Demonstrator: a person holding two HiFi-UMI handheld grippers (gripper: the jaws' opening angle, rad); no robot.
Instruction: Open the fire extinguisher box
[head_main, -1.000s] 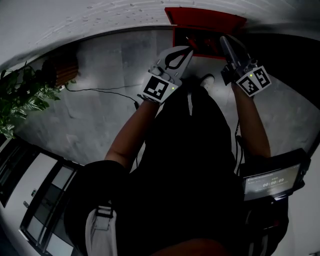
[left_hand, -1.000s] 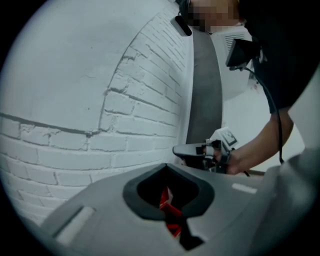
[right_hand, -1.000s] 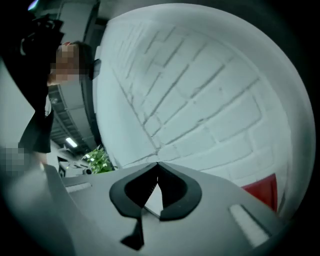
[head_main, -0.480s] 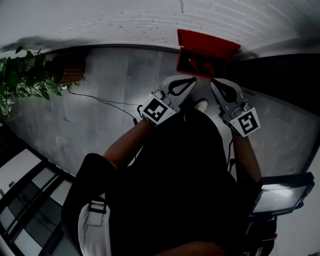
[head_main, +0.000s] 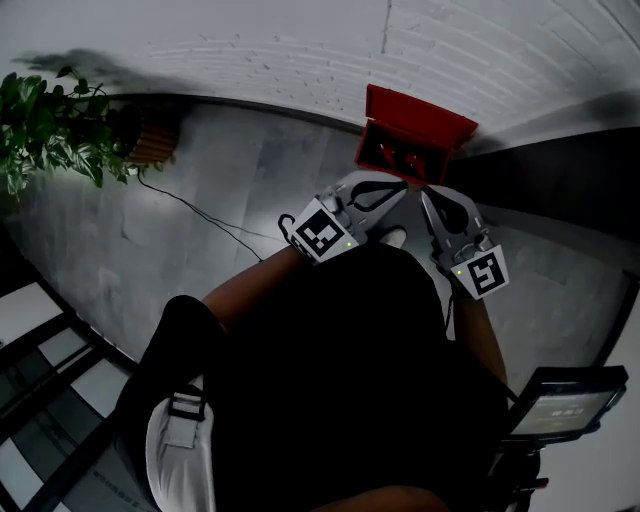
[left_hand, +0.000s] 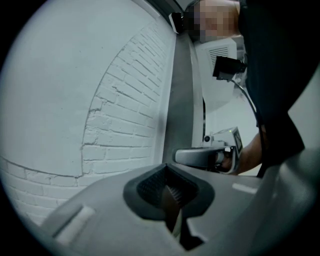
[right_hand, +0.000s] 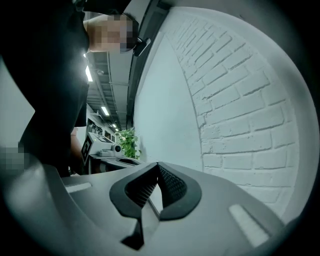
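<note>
The red fire extinguisher box (head_main: 418, 122) stands on the floor against the white brick wall, its lid raised and its dark inside with red shapes showing. My left gripper (head_main: 398, 186) and right gripper (head_main: 426, 198) hang side by side just in front of it, tips close together, touching nothing. Both are shut and hold nothing. In the left gripper view the shut left gripper (left_hand: 168, 173) points along the brick wall, with the right gripper (left_hand: 207, 156) beside it. The right gripper (right_hand: 158, 168) also faces the wall, with the left gripper (right_hand: 102, 148) at its left.
A potted plant (head_main: 62, 122) stands at the far left by the wall. A black cable (head_main: 200, 214) runs over the grey floor. A dark wall section (head_main: 560, 180) lies right of the box. A lit screen (head_main: 562, 404) sits at the lower right. A shoe (head_main: 396, 238) shows below the grippers.
Both grippers have risen and drawn closer together in front of the box; the right one has rolled. The head view has shifted, so the box and plant sit lower in the picture.
</note>
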